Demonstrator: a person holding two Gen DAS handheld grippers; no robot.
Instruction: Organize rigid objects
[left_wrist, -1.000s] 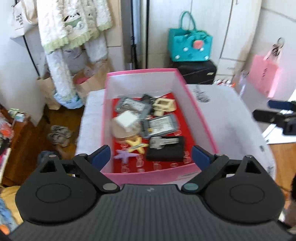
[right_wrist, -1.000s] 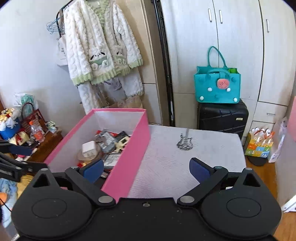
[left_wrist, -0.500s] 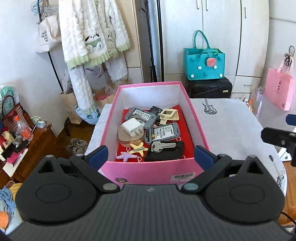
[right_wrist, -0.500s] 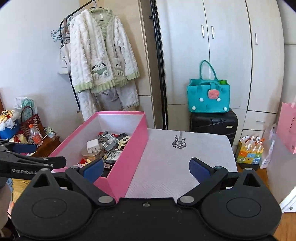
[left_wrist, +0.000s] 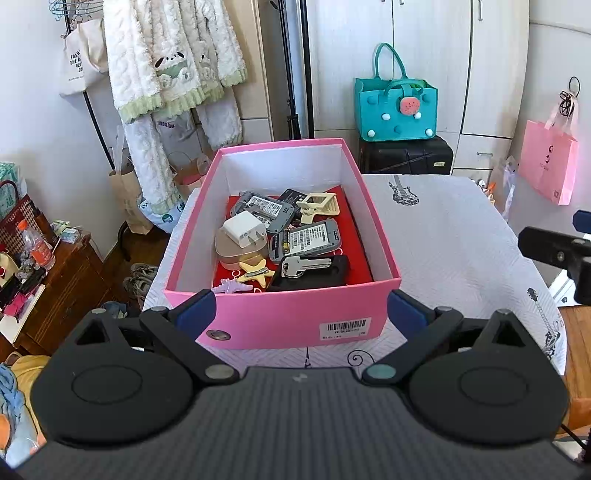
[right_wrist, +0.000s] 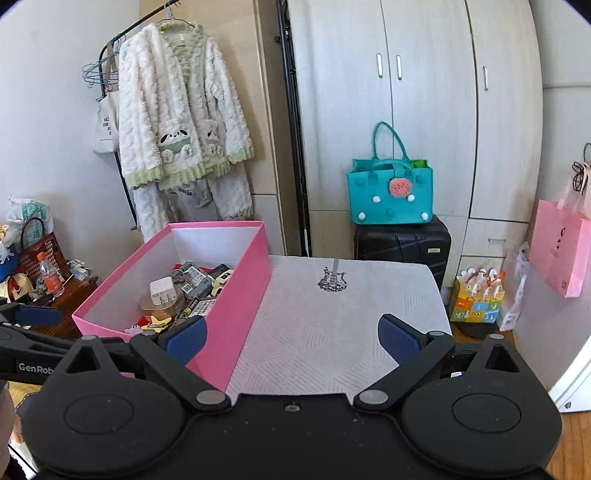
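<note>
Here, one table (left_wrist: 450, 236) under a white quilted cloth printed with small guitars is taking up most of both views. One pink box (left_wrist: 295, 321) is sitting on its left part, open at the top, with a barcode label on its near wall; the right wrist view is showing the same pink box (right_wrist: 240, 306) to the left of the bare cloth.

Inside the box, on a red lining, the rigid things are lying in one loose heap. One black case (left_wrist: 314, 275) is lying at the near right with one silver key (left_wrist: 304, 263) resting on top of it. Two grey phone backs with white labels are showing: one (left_wrist: 306, 240) in the middle and one (left_wrist: 264, 207) toward the far wall. One tan heart-shaped case (left_wrist: 231, 254) is sitting at the left, and one white charger plug (left_wrist: 244, 229) is resting on it. One cream clip (left_wrist: 319, 206) is lying at the far right, touching the phone backs. Two starfish clips are lying at the near left, one yellow (left_wrist: 255, 270) and one pale purple (left_wrist: 231, 285).

The left gripper (left_wrist: 299, 314) is hanging in front of the box's near wall with its two blue-padded fingers spread wide and nothing between them. The right gripper (right_wrist: 291, 339) is hovering above the cloth beside the box, its fingers likewise spread wide and holding nothing.
</note>
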